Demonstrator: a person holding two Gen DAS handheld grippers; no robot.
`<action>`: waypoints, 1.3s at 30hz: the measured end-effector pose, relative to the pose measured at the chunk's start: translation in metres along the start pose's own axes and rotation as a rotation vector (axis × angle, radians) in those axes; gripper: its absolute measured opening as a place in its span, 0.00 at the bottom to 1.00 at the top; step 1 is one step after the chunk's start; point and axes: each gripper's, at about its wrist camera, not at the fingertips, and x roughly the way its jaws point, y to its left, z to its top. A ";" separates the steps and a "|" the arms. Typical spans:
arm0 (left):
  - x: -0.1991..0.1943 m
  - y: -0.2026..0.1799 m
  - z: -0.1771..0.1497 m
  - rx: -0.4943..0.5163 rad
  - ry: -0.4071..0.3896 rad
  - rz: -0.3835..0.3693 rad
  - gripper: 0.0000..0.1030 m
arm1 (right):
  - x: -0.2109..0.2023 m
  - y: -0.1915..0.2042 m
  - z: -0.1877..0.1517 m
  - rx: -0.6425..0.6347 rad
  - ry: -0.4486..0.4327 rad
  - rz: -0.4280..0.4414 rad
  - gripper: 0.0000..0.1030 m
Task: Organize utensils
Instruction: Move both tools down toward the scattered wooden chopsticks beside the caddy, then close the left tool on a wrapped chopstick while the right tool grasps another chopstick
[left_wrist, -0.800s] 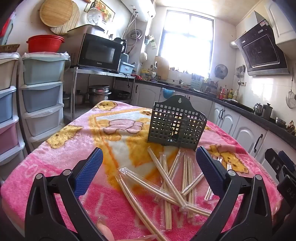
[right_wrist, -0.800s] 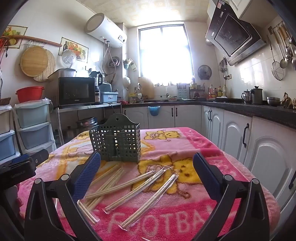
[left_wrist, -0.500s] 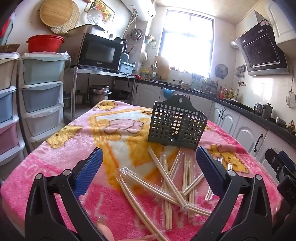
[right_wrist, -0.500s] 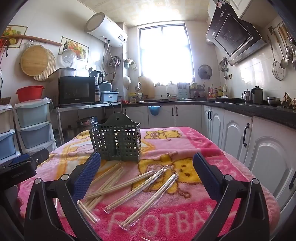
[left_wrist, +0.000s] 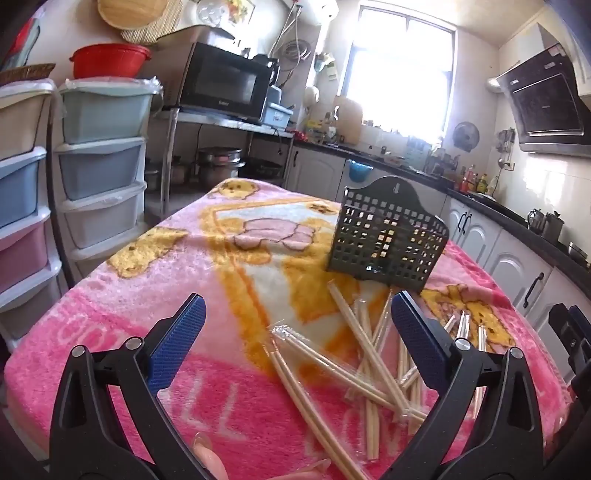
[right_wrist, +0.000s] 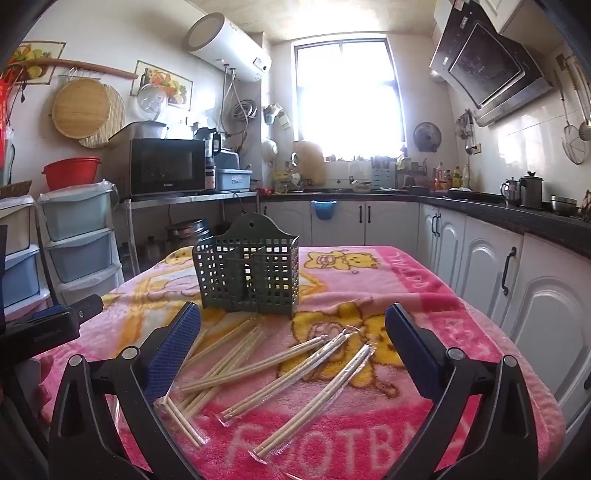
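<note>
**A:** What fills the scene, starting with the biggest thing?

**B:** A table covered by a fluffy pink blanket with yellow cartoon bears (right_wrist: 369, 280), in a sunlit kitchen. On its far middle stands a dark green plastic lattice utensil holder with a hanging tab (right_wrist: 249, 277), upright and seemingly empty. Just in front of it, nearer the viewer, lies a loose pile of pale wooden chopstick pairs in clear plastic sleeves (right_wrist: 280, 363), some crossing one another.

**A:** And the tongs?

**B:** The left tongs (left_wrist: 295, 332) and the right tongs (right_wrist: 293, 334), both black with blue textured pads, are spread as wide as they go and hold nothing. They hover over the near edge of the table, tilted slightly down toward the pile.

**A:** How should the first pick go?

**B:** My judgement: choose a pair lying on top or at the pile's edge, such as the rightmost sleeve in the right view, so nothing else drags along. Close across the middle of the sticks for balance; the slick wrapper may slip. Then tip the pair upright before lowering it into one compartment of the holder.
</note>
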 end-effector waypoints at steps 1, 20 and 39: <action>0.003 0.003 0.000 -0.007 0.019 -0.004 0.90 | 0.002 0.000 0.001 0.000 0.004 0.005 0.94; 0.058 0.037 -0.008 -0.086 0.348 -0.017 0.90 | 0.105 -0.011 0.012 0.042 0.367 0.067 0.94; 0.090 0.040 -0.017 -0.148 0.538 -0.092 0.29 | 0.208 -0.056 -0.007 0.130 0.686 0.063 0.44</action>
